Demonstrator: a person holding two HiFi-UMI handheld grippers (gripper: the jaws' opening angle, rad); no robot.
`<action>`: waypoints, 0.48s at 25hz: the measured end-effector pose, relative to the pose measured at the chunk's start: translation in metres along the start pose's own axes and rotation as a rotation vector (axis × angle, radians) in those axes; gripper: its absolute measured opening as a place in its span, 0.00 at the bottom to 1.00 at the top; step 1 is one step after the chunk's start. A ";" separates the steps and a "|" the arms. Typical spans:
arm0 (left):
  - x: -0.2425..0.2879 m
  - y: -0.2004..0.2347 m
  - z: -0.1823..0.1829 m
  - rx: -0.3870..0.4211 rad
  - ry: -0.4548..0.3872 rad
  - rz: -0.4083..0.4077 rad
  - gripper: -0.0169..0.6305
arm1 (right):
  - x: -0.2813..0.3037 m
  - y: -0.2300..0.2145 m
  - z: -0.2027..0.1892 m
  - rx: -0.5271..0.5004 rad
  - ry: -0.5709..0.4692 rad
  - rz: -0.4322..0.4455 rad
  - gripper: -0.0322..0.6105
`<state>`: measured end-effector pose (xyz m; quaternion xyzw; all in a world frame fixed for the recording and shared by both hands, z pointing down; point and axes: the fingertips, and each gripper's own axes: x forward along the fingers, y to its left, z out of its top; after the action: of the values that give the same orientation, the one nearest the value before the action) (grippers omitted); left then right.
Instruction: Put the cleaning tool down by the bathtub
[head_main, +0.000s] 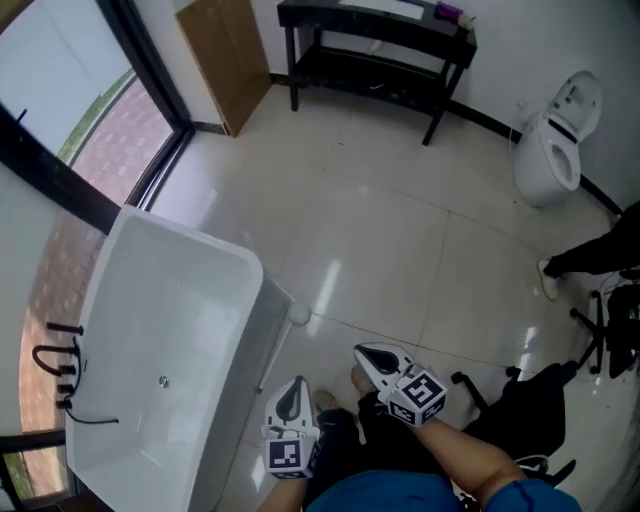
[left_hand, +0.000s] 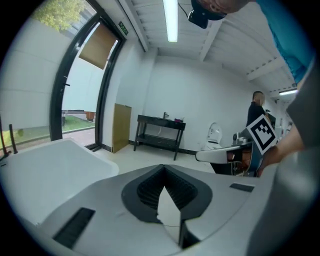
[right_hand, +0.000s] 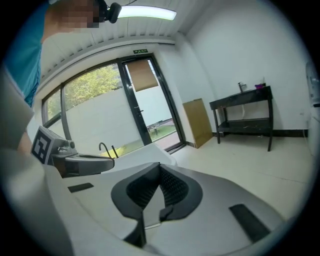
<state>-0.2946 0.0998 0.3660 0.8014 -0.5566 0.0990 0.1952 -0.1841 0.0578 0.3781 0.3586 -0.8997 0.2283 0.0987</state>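
A small white round object (head_main: 300, 313) lies on the floor tiles against the near corner of the white bathtub (head_main: 190, 245); it may be the cleaning tool. Neither gripper touches it. My left gripper (head_main: 292, 395) is held low, close to my body and beside the tub's end, with its jaws shut and nothing between them (left_hand: 163, 170). My right gripper (head_main: 368, 355) sits just right of it, also shut and empty (right_hand: 160, 167). Each gripper shows in the other's view: the right gripper (left_hand: 220, 155) and the left gripper (right_hand: 80, 162). The tub (left_hand: 50, 165) lies to the left.
A black tap (head_main: 60, 370) stands on the tub's far side by the glass wall. A black console table (head_main: 375, 45) and a wooden panel (head_main: 225, 55) are at the back. A toilet (head_main: 555, 140) is at the right, with another person's leg (head_main: 590, 250) and a black chair base (head_main: 600, 330).
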 end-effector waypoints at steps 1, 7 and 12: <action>0.000 -0.013 0.001 0.021 0.009 -0.034 0.03 | -0.018 -0.006 0.002 0.010 -0.009 -0.041 0.05; 0.009 -0.079 0.017 0.106 0.055 -0.153 0.03 | -0.116 -0.038 0.028 0.045 -0.110 -0.207 0.05; 0.035 -0.163 0.075 0.156 -0.033 -0.223 0.03 | -0.186 -0.061 0.069 0.011 -0.167 -0.235 0.05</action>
<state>-0.1343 0.0880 0.2783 0.8727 -0.4576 0.1064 0.1331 -0.0081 0.0972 0.2750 0.4799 -0.8553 0.1895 0.0478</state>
